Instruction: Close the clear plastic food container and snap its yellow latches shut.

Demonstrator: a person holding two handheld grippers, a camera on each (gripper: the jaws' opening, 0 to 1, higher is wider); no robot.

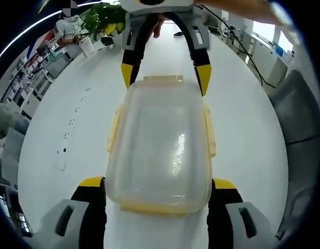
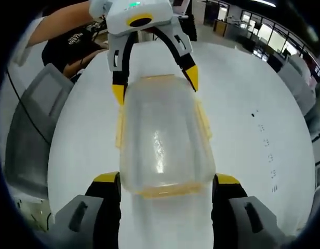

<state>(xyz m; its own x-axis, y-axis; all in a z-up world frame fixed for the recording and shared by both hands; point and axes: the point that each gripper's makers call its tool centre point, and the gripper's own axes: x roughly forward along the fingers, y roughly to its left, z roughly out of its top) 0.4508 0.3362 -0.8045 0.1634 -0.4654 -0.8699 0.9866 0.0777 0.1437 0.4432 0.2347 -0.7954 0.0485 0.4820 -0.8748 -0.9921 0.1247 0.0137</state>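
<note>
Left gripper view: a white table carried a clear container, lid on, between two facing grippers.

The container lay mid-table with yellow latches on its sides and ends. The left gripper stood with jaws spread around its near end; whether they touched it I could not tell. In the right gripper view, the right gripper likewise straddled the opposite end, jaws spread. A plant stood at the far edge.
</note>
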